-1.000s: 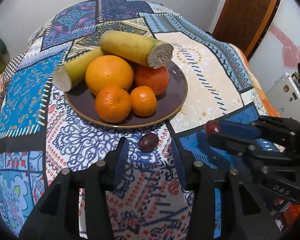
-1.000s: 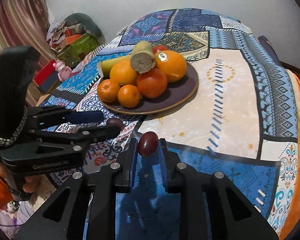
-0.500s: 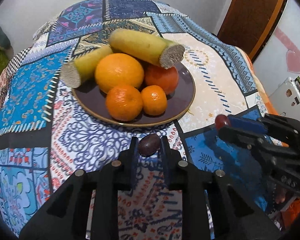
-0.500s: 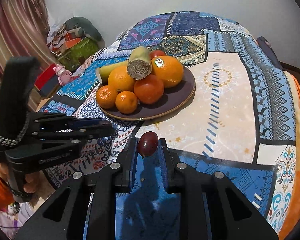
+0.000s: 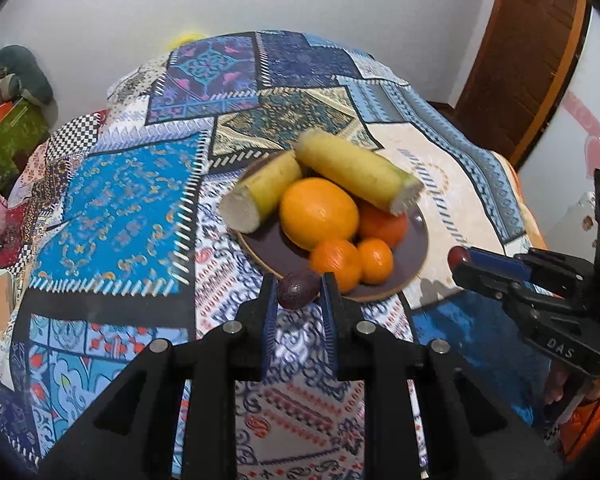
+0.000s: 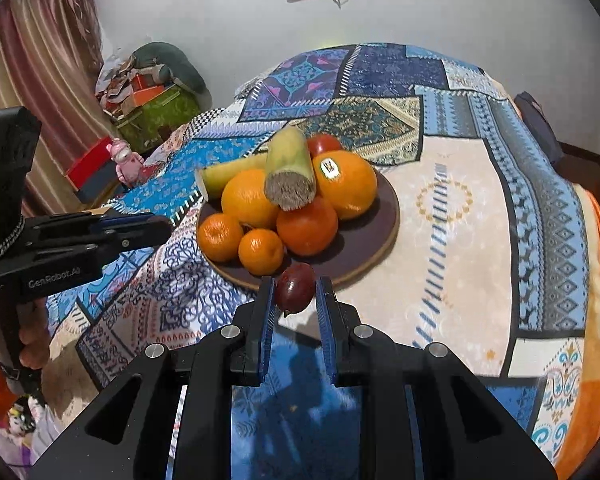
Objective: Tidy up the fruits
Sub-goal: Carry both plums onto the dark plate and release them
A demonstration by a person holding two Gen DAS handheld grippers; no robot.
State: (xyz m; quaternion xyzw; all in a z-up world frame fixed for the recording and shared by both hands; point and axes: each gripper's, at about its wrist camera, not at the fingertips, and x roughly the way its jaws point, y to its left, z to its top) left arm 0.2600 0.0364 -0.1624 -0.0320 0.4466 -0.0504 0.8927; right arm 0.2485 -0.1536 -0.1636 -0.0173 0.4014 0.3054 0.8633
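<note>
A dark plate (image 5: 414, 248) (image 6: 384, 216) on the patchwork cloth holds oranges (image 5: 319, 213) (image 6: 346, 184), small mandarins (image 5: 336, 262) (image 6: 260, 251) and two yellow-green cut stalks (image 5: 356, 174) (image 6: 290, 168). My left gripper (image 5: 299, 292) is shut on a dark purple passion fruit (image 5: 298, 289), held above the cloth at the plate's near edge. My right gripper (image 6: 296, 290) is shut on a reddish passion fruit (image 6: 295, 288), also just before the plate's near rim. Each gripper shows in the other's view, the right (image 5: 458, 258) and the left (image 6: 156, 226).
The patchwork tablecloth (image 5: 120, 220) (image 6: 480, 240) covers a round table. A brown door (image 5: 528, 52) is at the back right. Cluttered boxes and a bag (image 6: 152, 92), a curtain (image 6: 32, 72) and a pink toy (image 6: 126, 158) stand to the left.
My left gripper closed on the dark passion fruit that lay on the cloth and lifted it. Both grippers rose, and the right one carried its fruit closer to the plate.
</note>
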